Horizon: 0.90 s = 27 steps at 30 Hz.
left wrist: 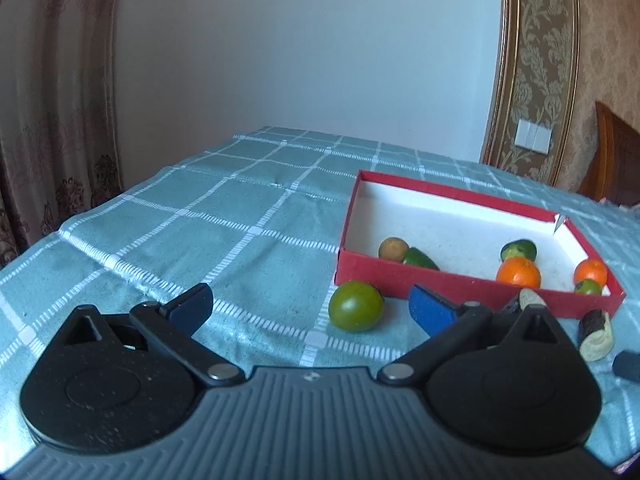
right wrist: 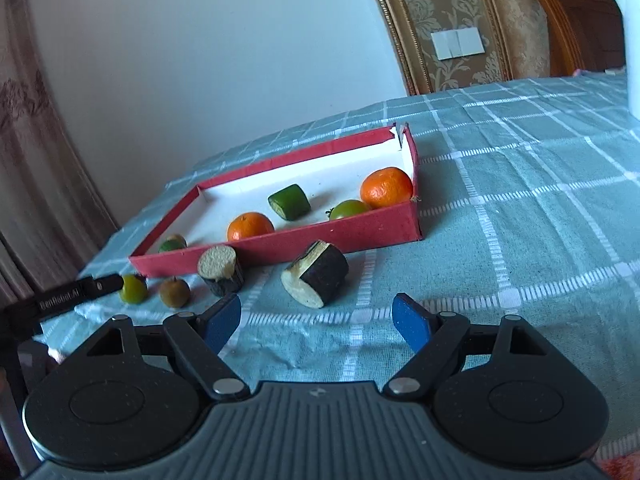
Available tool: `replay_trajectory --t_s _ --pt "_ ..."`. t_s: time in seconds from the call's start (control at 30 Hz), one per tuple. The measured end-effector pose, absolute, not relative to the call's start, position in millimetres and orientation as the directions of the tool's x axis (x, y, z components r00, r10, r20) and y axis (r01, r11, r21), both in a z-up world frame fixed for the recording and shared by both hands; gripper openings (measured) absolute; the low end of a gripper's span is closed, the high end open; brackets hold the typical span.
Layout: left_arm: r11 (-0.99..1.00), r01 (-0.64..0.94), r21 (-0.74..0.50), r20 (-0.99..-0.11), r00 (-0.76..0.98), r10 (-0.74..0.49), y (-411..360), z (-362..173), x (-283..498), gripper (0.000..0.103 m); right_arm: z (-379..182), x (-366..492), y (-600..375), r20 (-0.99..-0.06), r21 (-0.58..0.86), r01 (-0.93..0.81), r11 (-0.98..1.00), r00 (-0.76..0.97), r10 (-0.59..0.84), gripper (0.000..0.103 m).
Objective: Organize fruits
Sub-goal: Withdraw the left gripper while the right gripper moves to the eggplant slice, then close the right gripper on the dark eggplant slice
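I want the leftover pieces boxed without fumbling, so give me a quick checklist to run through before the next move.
1. Left hand-held gripper open, nothing between its pads: ok.
2. Right hand-held gripper open and empty: ok.
3. Red box has bare floor left for more: ok.
4. Green tomato boxed: not ok, it lies on the tablecloth before the box.
5. Nearest dark-skinned cut piece boxed: not ok, it lies outside, ahead of the right gripper.
6. Whether the pieces will roll: cannot tell.

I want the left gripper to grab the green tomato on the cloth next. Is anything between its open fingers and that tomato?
Nothing visible does. The left gripper stands open, and only bare tablecloth lies between it and the green tomato, which sits just outside the red box.
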<state>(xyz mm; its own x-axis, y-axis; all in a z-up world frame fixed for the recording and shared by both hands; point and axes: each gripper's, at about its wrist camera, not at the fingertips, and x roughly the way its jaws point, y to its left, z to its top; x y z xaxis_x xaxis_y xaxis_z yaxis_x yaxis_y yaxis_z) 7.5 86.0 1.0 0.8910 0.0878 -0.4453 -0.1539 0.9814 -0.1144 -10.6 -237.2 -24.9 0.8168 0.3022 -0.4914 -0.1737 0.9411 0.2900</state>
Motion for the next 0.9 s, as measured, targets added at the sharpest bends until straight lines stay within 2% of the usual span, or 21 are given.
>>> replay_trajectory --t_s 0.13,0.43,0.5,0.53,0.57,0.9 --pt "0.975 -0.163 -0.149 -0.454 0.887 0.078 92 -1 12 0.103 -14 -13 -221 -0.513 0.129 -0.239 0.963 0.815 0.271 0.083" --pt "0.968 -0.163 -0.190 -0.443 0.894 0.064 97 -2 9 0.103 -4 26 -211 -0.550 -0.035 -0.355 0.934 0.788 0.278 0.083" --pt "0.969 -0.160 -0.186 -0.439 0.896 0.064 96 -2 8 0.103 -6 33 -210 -0.566 -0.056 -0.375 0.925 0.776 0.280 0.071" --pt "0.970 -0.157 -0.186 -0.437 0.897 0.062 96 -2 8 0.103 -8 36 -209 -0.582 -0.062 -0.390 0.919 0.762 0.284 0.058" --pt "0.970 -0.156 -0.186 -0.436 0.898 0.061 96 -2 8 0.103 -10 38 -208 -0.594 -0.067 -0.400 0.914 0.752 0.285 0.054" --pt "0.969 -0.160 -0.188 -0.441 0.895 0.062 96 -2 9 0.103 -15 45 -208 -0.597 -0.100 -0.424 0.900 0.749 0.286 0.053"
